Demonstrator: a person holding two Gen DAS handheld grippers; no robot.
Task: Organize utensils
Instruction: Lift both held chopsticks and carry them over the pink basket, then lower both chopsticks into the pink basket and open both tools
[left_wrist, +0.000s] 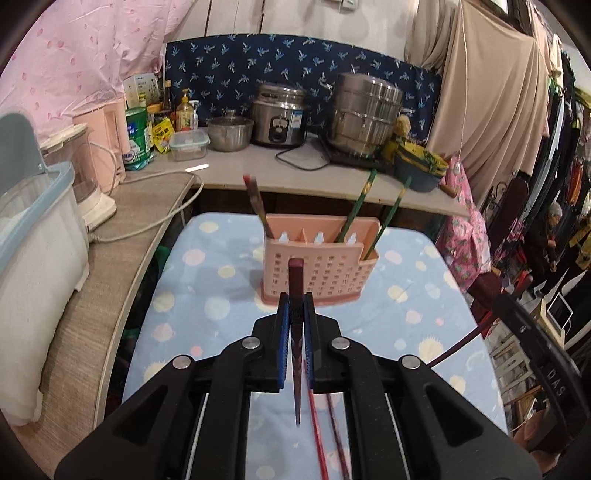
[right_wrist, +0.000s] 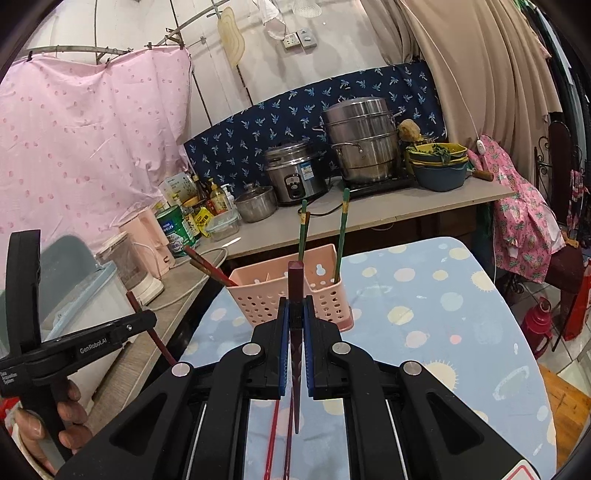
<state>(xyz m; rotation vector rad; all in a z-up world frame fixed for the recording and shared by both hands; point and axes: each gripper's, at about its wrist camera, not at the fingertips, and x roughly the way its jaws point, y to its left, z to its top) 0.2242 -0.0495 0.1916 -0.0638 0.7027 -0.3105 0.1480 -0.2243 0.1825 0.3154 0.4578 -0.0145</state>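
A: Two claws, each clenched on one dark red chopstick: left gripper, right gripper.
B: Holder?
A: Pink holder on the spotted table, green chopsticks inside.
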